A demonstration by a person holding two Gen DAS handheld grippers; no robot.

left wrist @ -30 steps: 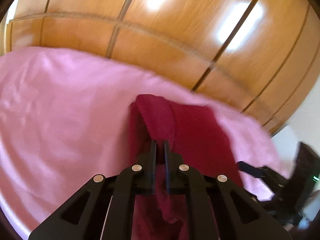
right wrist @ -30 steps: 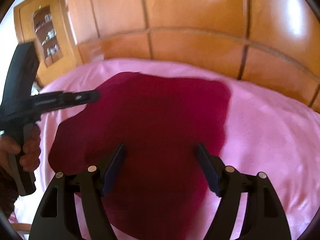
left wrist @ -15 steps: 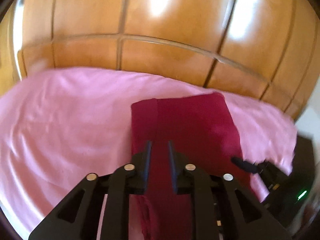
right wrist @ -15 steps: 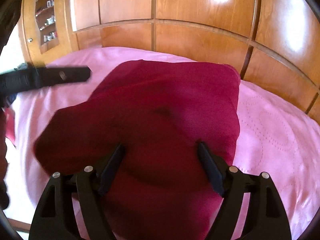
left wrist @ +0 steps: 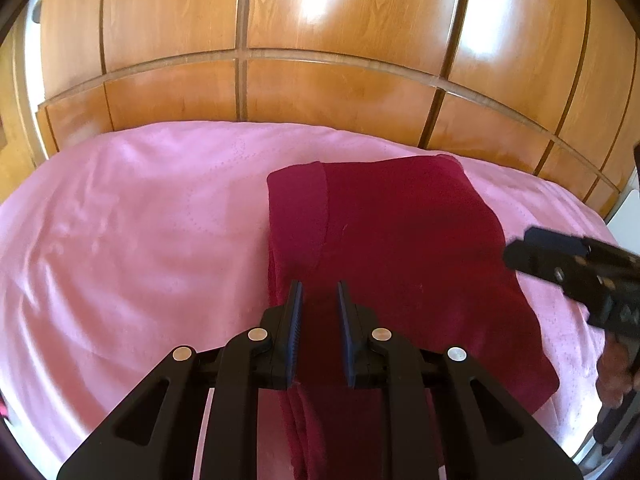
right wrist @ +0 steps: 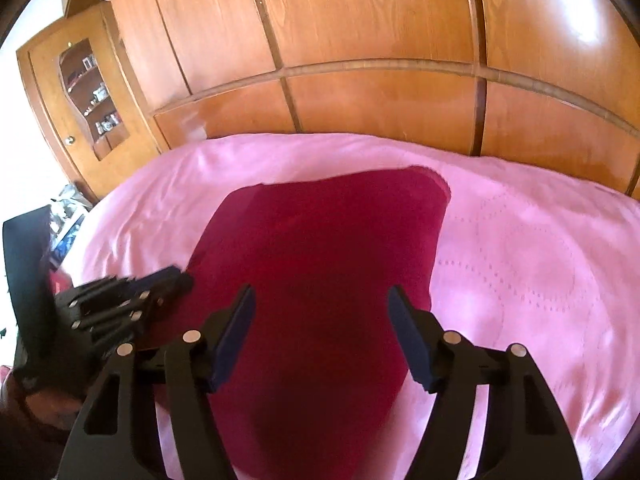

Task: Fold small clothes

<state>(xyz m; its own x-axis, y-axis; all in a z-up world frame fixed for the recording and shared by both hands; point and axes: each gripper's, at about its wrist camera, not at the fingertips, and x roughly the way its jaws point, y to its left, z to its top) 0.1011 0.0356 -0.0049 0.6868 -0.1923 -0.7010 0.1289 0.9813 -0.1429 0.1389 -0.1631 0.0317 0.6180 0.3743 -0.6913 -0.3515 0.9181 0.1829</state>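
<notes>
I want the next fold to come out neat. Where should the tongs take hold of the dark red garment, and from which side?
Probably the near left edge of the dark red garment, where its layers stack into a thick fold beside the left tongs. Come in from the near side, low over the pink bedspread; the middle lies too flat to pinch.

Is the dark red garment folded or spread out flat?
Folded: the dark red garment has a flap doubled over its left edge and stacked layers near the camera.

The left gripper (left wrist: 318,292), slightly parted, hovers over a folded maroon garment (left wrist: 400,248) (pink bedspread (left wrist: 140,240) beneath).
</notes>
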